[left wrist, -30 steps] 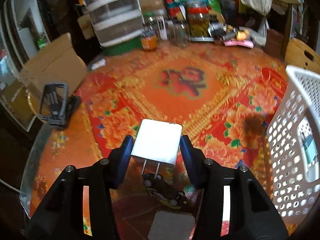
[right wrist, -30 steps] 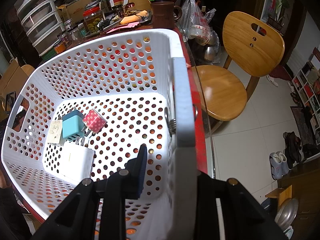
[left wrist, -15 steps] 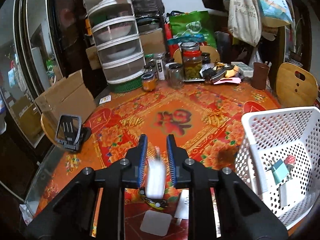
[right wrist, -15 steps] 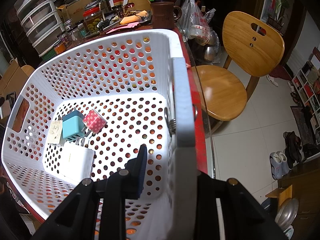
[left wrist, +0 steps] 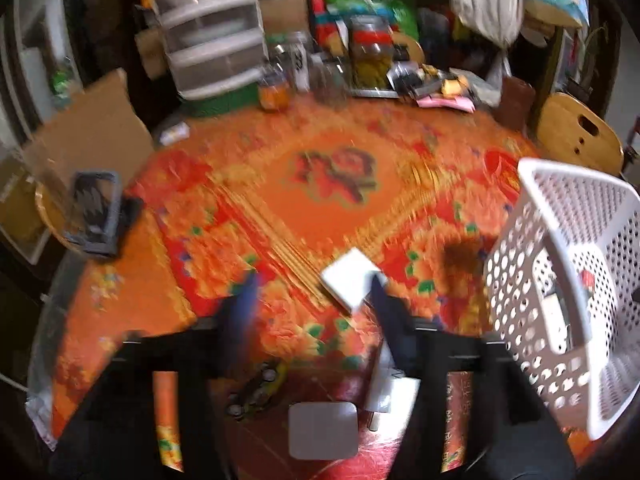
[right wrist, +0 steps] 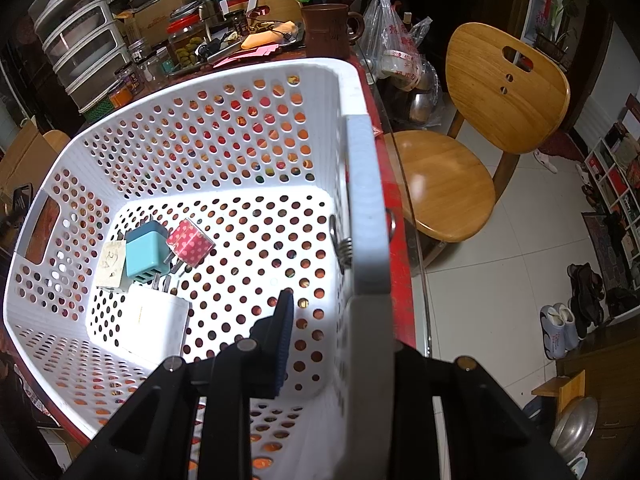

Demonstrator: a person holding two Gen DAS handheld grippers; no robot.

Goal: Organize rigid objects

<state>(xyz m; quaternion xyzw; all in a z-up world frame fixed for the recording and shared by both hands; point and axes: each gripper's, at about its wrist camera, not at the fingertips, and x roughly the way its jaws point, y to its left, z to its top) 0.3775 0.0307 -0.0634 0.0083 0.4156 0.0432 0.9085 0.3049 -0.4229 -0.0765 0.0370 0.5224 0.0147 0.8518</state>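
A: White plastic, the charger cube [left wrist: 350, 280] lies on the red floral tablecloth [left wrist: 280, 200], lower centre of the blurred left view, touching or just beside the right-hand finger of the left gripper [left wrist: 314, 294], whose jaws stand wide with nothing between them.

B: And the basket [right wrist: 362, 200]?

A: Right edge of that view. In the right view its near wall fills the centre; the right gripper [right wrist: 328, 320] is clamped narrow on that wall, one finger inside, one outside. On the basket floor, lower left: a cream plug [right wrist: 112, 266], a teal plug [right wrist: 146, 256], a pink dotted plug [right wrist: 190, 242] and a large white adapter [right wrist: 156, 320], clustered and touching.

B: How would the step best be done?

A: My judgement: square the open jaws over the cube's flat sides, close centred, lift clear of the rim, release low above the bare floor. The steadying grip should hold the basket firm.
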